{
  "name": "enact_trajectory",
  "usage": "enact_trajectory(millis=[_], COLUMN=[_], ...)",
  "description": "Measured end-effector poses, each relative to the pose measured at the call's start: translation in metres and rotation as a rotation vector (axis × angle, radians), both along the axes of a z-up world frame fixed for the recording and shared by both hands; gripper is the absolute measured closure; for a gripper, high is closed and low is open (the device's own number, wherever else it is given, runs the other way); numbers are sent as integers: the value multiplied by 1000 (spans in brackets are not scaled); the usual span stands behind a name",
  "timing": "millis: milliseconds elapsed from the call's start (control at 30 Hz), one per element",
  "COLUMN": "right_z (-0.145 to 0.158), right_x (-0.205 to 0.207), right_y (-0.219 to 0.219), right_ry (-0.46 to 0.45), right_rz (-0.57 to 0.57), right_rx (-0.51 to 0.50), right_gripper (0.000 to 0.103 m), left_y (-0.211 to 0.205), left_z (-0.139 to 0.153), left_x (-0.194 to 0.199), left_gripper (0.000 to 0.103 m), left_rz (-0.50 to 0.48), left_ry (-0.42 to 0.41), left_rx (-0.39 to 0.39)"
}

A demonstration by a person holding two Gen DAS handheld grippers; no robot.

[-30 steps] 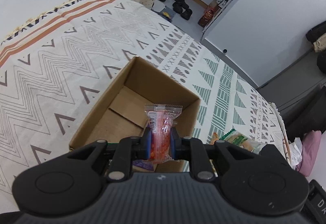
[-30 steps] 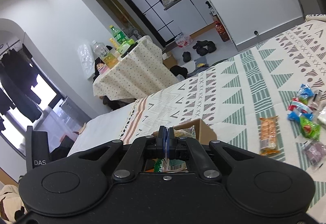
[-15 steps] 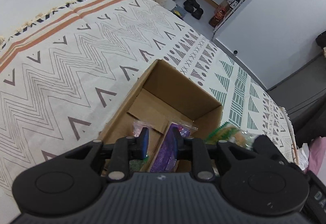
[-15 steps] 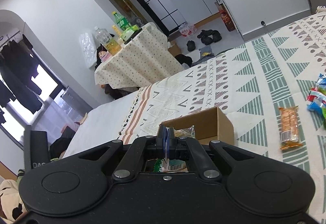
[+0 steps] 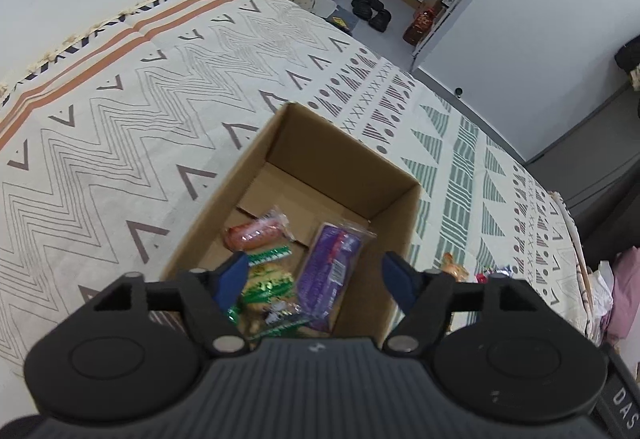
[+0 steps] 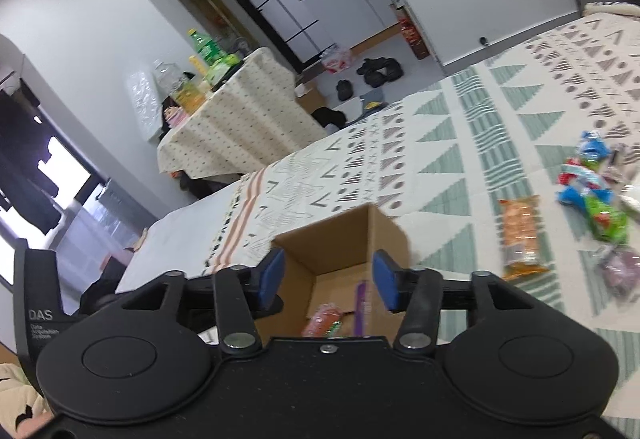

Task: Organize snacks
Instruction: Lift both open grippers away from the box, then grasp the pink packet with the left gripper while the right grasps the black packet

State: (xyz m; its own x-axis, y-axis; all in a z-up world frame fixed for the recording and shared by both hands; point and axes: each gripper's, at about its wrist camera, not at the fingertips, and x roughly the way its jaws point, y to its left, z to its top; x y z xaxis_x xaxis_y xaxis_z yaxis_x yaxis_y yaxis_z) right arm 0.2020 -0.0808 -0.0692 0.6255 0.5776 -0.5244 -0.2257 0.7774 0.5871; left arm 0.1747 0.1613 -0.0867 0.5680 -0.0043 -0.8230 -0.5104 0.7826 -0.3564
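An open cardboard box (image 5: pixel 404 215) sits on a patterned bedspread. Inside lie a red-orange sausage packet (image 5: pixel 254 232), a purple packet (image 5: pixel 332 263) and a green-and-yellow packet (image 5: pixel 268 285). My left gripper (image 5: pixel 316 275) is open and empty just above the box's near end. My right gripper (image 6: pixel 328 279) is open and empty above the same box (image 6: pixel 384 235), where the red packet (image 6: pixel 322 321) and purple packet (image 6: pixel 361 309) show. Loose snacks lie on the bedspread to the right: an orange packet (image 6: pixel 520 235), blue packets (image 6: pixel 584 187) and a green packet (image 6: pixel 608 223).
The bedspread (image 5: pixel 120 119) ends at a drop to the floor, with shoes (image 5: pixel 368 5) and a white wall panel (image 5: pixel 520 19) beyond. A cloth-covered table (image 6: pixel 228 123) with bottles stands past the bed. More snacks (image 5: pixel 454 267) lie right of the box.
Both grippers have opened. The left one let the red sausage packet fall into the box; the right one let go of the green packet, which now lies in the box.
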Motion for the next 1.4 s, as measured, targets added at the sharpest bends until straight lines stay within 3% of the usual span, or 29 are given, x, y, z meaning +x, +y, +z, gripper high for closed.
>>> enact_trajectory(millis=[333,533,767,1100,1400], right_z=[-3,-5,-9,-14,-26], right_x=[-13,-17,-20,-21,-19], right_y=[-57,-88,-123,-172,-214], right_ry=[-11,-24,-21,-31,1], right_rz=[-62,-85,-125,-159,-200], right_rx=[-62,-90,-90,-100,-83], right_gripper=[23,16,13,0,0], left_y=[-43,-72,-106,-149,-186], left_z=[-1,2,3,0,-8], left_x=[1,2,7,15,24], left_gripper=[20,11,0,0,0], left_rz=[-47,-82,-119,-177,-217], left_ry=[38,20,6,-5,-9], left_rx=[29,44,69,93,74])
